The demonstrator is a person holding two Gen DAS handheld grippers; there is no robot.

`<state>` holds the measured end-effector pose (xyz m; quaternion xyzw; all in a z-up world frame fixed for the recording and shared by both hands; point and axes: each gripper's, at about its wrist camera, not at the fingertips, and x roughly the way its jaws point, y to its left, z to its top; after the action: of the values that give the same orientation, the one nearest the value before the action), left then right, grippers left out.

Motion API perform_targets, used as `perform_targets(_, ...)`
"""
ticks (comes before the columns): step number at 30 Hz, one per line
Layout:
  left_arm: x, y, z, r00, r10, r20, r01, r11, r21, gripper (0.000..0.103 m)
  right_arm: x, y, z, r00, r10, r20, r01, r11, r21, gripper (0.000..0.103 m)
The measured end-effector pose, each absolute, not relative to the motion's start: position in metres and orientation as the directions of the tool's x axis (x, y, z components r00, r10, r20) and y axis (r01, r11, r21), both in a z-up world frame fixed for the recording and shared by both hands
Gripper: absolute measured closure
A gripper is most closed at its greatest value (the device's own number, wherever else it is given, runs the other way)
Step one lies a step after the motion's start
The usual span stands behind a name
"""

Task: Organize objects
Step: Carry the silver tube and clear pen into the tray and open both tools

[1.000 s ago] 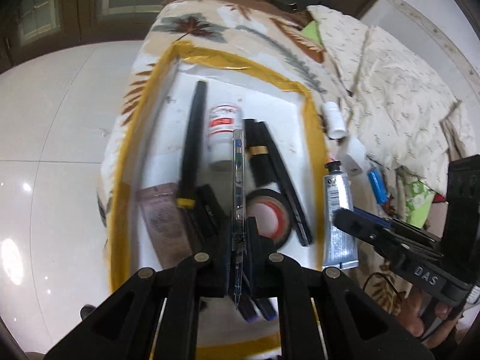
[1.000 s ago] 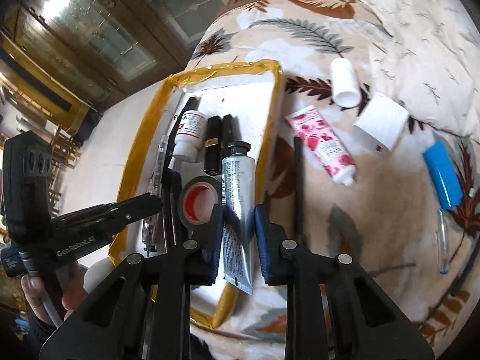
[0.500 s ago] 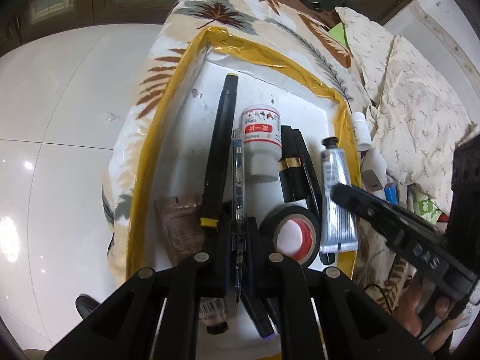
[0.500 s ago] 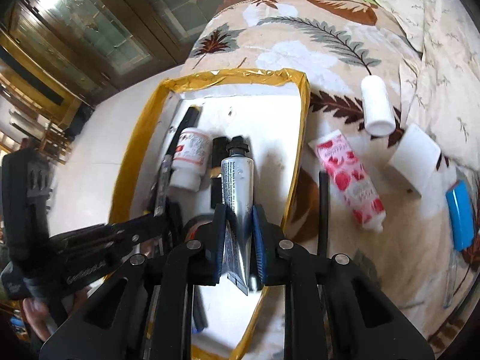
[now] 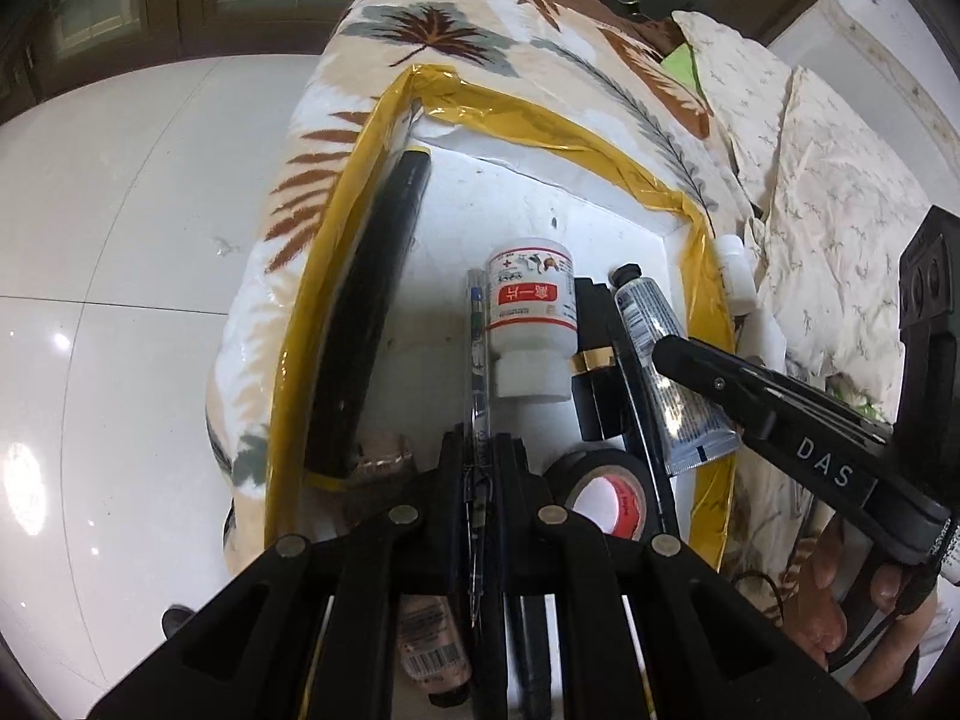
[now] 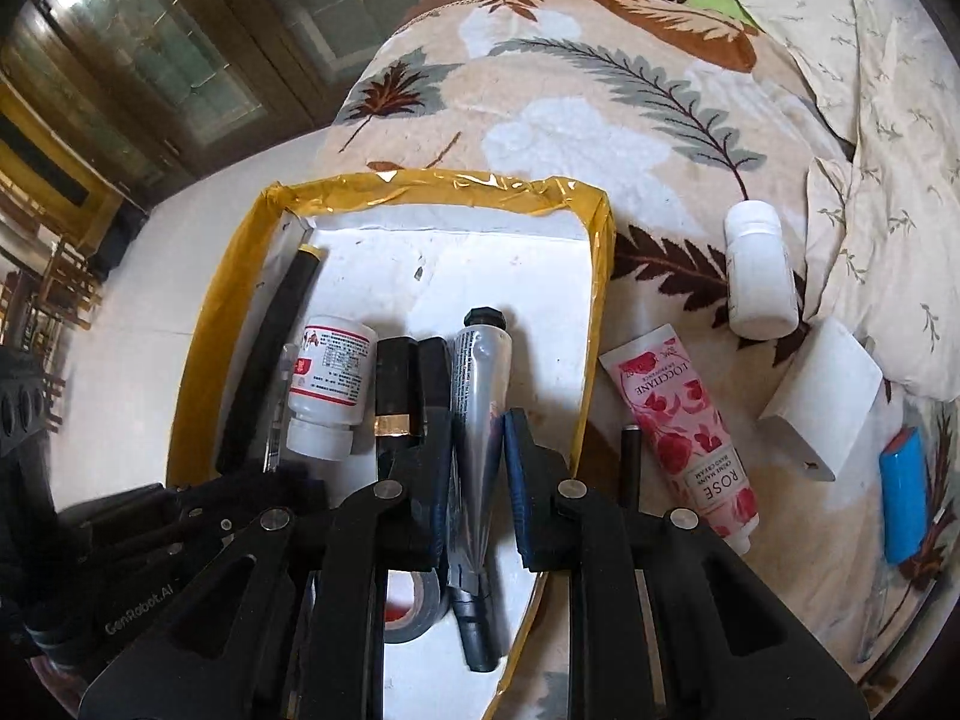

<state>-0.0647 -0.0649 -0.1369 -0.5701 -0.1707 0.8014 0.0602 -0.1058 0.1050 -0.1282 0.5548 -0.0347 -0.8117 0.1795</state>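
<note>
A white tray with a yellow tape rim point(image 5: 336, 276) lies on a leaf-print bedspread. My left gripper point(image 5: 480, 456) is shut on a clear pen point(image 5: 477, 354), which hangs over the tray just left of a white medicine bottle point(image 5: 528, 324). My right gripper point(image 6: 477, 432) is shut on a silver tube point(image 6: 480, 360) with a black cap, held over the tray's right half beside a black lipstick point(image 6: 396, 384). In the left wrist view the right gripper point(image 5: 678, 354) shows at the tray's right side. The left gripper point(image 6: 282, 474) sits low left in the right wrist view.
In the tray also lie a long black stick point(image 5: 372, 324) along the left wall and a black tape roll point(image 5: 600, 492). On the bedspread right of the tray lie a pink rose tube point(image 6: 684, 432), a white bottle point(image 6: 759, 276), a white box point(image 6: 822, 402), a blue cylinder point(image 6: 906, 492) and a black pen point(image 6: 629, 468).
My right gripper carried the silver tube from the tray's right rim to inside the tray. My left gripper brought the pen forward and lower, alongside the white bottle.
</note>
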Motion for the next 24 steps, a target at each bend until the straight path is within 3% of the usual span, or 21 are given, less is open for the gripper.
perform_targets(10, -0.060, -0.067, -0.135, -0.368, 0.270, -0.890, 0.110, -0.938, -0.329, 0.095, -0.106, 0.112, -0.130, -0.296, -0.389, -0.872, 0.222, -0.916, 0.333, 0.084)
perform_targets(18, -0.040, -0.075, -0.116, -0.440, 0.296, -0.848, 0.093, -0.924, -0.371, 0.094, -0.079, 0.133, -0.105, -0.346, -0.452, -0.822, 0.238, -0.890, 0.389, 0.066)
perform_targets(21, -0.031, -0.068, -0.108, -0.468, 0.275, -0.840, 0.077, -0.934, -0.349, 0.087, -0.064, 0.152, -0.104, -0.339, -0.512, -0.789, 0.220, -0.859, 0.463, 0.066)
perform_targets(24, -0.021, -0.052, -0.102, -0.487, 0.282, -0.827, 0.043, -0.938, -0.345, 0.063, -0.048, 0.175, -0.104, -0.349, -0.529, -0.773, 0.214, -0.848, 0.484, 0.066)
